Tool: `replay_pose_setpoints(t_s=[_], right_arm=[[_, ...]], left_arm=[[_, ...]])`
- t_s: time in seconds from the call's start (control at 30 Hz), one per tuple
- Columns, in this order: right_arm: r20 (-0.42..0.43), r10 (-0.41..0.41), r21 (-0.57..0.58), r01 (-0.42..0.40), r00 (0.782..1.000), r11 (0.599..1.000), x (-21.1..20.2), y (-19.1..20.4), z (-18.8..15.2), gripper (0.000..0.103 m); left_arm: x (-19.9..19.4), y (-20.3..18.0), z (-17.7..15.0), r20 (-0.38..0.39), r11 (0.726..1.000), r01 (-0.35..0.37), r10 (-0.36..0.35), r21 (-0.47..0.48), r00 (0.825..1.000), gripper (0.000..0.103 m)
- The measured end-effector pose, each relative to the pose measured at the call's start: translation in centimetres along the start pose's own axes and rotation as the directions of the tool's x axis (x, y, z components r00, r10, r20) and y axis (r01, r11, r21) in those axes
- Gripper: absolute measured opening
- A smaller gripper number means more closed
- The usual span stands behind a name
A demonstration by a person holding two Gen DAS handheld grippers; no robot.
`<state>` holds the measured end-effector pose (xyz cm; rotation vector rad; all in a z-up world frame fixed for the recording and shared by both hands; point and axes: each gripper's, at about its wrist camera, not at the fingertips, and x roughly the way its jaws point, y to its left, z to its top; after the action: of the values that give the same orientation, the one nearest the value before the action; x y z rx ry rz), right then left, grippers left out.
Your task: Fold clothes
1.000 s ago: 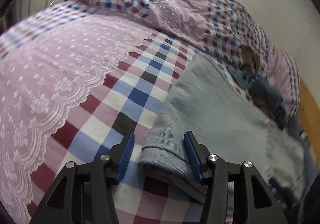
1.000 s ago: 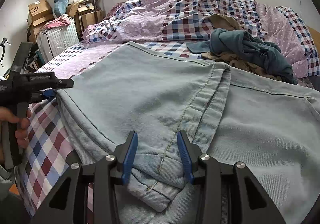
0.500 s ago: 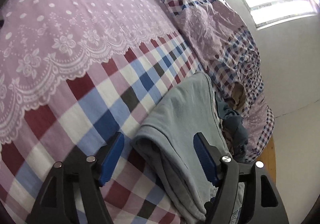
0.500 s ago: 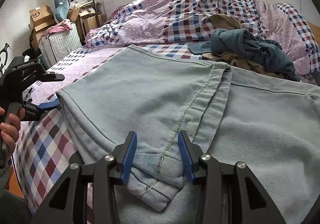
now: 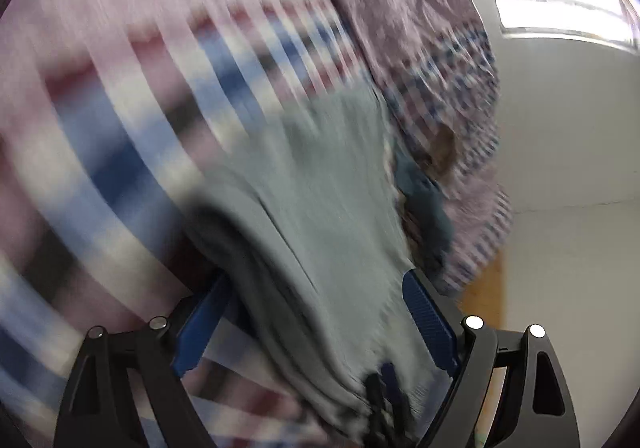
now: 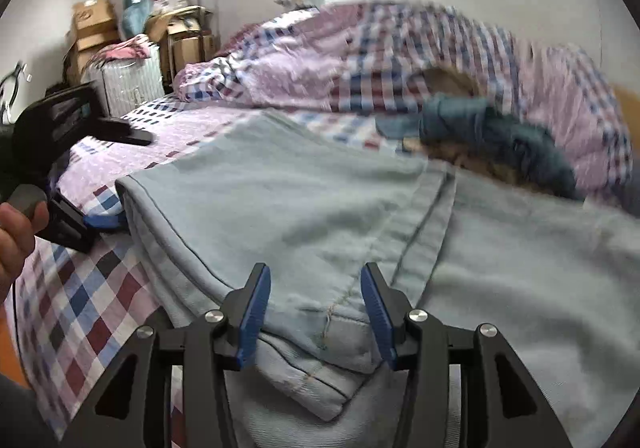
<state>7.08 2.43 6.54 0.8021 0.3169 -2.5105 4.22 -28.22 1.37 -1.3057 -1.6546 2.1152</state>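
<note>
Now, line by line:

Jeans: pale blue-grey jeans (image 6: 304, 204) lie folded in layers on the bed, spread across most of the right wrist view, with a stitched seam running down to a corner at the near edge.

Bed: a checked sheet (image 6: 80, 300) in red, blue and white squares, with a lilac lace-patterned band, shows bare to the left of the jeans.

Left gripper: the left gripper (image 5: 316, 324) is spread wide, its blue pads (image 5: 428, 324) standing either side of the stacked left edge of the jeans; the cloth runs between them. This view is heavily blurred, so I cannot tell whether either pad touches the fabric.

Left gripper from the other side: in the right wrist view it appears at the far left (image 6: 84, 184), one blue finger low at the jeans' corner, the black upper finger well above it, with nothing clamped.

Hand: a person's hand (image 6: 16, 244) grips the left gripper's handle at the frame edge.

Right gripper: the right gripper (image 6: 316, 312) is parted, blue pads on each side of the seamed corner of the jeans, not pinching it.

Clothes pile: a dark teal garment (image 6: 500, 140) and something tan are heaped just beyond the jeans.

Duvet: a rumpled checked and lilac duvet (image 6: 360, 52) is bunched at the far side of the bed.

Corner: a silver suitcase (image 6: 128, 84) and cardboard boxes (image 6: 94, 24) stand beside the bed.
</note>
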Motion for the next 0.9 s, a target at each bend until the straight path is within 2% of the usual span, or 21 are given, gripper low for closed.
replay_pose_setpoints(t_s=[0.07, 0.2, 0.27, 0.33, 0.47, 0.6, 0.7, 0.73, 0.77, 0.8, 0.83, 0.87, 0.9], right_arm=[[0.045, 0.007, -0.082, -0.003, 0.999, 0.997, -0.8, 1.8, 0.1, 0.053], [0.118, 0.031, -0.251, 0.0, 0.992, 0.968, -2.3, 5.5, 0.0, 0.078], [0.118, 0.032, -0.332, 0.009, 0.992, 0.943, -2.1, 7.3, -0.6, 0.078], [0.114, 0.001, -0.408, 0.046, 0.993, 0.912, -1.5, 8.9, -1.0, 0.078], [0.109, -0.067, -0.451, 0.11, 0.992, 0.886, -0.1, 10.0, -1.0, 0.078], [0.086, -0.172, -0.489, 0.192, 0.981, 0.851, 2.1, 10.3, -0.7, 0.078], [0.057, -0.222, -0.541, 0.217, 0.973, 0.813, 3.7, 10.6, -1.0, 0.077], [0.055, -0.225, -0.551, 0.218, 0.973, 0.805, 4.0, 10.7, -1.0, 0.075], [0.055, -0.228, -0.561, 0.219, 0.972, 0.799, 4.3, 10.7, -1.0, 0.068], [0.055, -0.23, -0.57, 0.22, 0.972, 0.792, 4.6, 10.8, -1.0, 0.054], [0.055, -0.232, -0.579, 0.22, 0.971, 0.785, 4.9, 10.8, -1.0, 0.046], [0.048, -0.243, -0.581, 0.225, 0.969, 0.782, 5.3, 10.8, -0.9, 0.028], [0.039, -0.239, -0.57, 0.218, 0.97, 0.792, 5.4, 10.5, -0.8, 0.02]], left_arm=[[1.2, -0.9, -0.9, -0.025, 0.999, -0.024, 0.025, 0.042, 0.999, 0.09], [1.4, -1.6, -1.1, -0.024, 0.997, -0.026, 0.028, 0.068, 0.999, 0.09], [1.1, -1.7, -0.9, -0.031, 0.998, -0.001, 0.003, 0.067, 1.0, 0.089], [0.8, -2.0, -0.6, -0.034, 0.997, 0.034, -0.032, 0.066, 0.999, 0.089], [0.0, -3.3, 0.1, -0.033, 0.987, 0.148, -0.146, 0.066, 0.989, 0.089], [-0.2, -4.5, 0.4, -0.04, 0.979, 0.182, -0.179, 0.096, 0.983, 0.089], [-0.2, -4.3, 0.5, -0.048, 0.978, 0.19, -0.186, 0.085, 0.981, 0.089], [-0.2, -4.1, 0.5, -0.052, 0.978, 0.194, -0.19, 0.078, 0.98, 0.089], [-0.3, -3.9, 0.5, -0.056, 0.978, 0.198, -0.194, 0.072, 0.979, 0.089], [-0.3, -3.7, 0.6, -0.061, 0.977, 0.202, -0.198, 0.065, 0.978, 0.089], [-0.4, -3.5, 0.6, -0.065, 0.977, 0.207, -0.203, 0.058, 0.977, 0.089], [-0.4, -3.3, 0.7, -0.069, 0.976, 0.211, -0.207, 0.051, 0.976, 0.089], [-0.4, -3.1, 0.7, -0.074, 0.976, 0.215, -0.211, 0.045, 0.975, 0.089]])
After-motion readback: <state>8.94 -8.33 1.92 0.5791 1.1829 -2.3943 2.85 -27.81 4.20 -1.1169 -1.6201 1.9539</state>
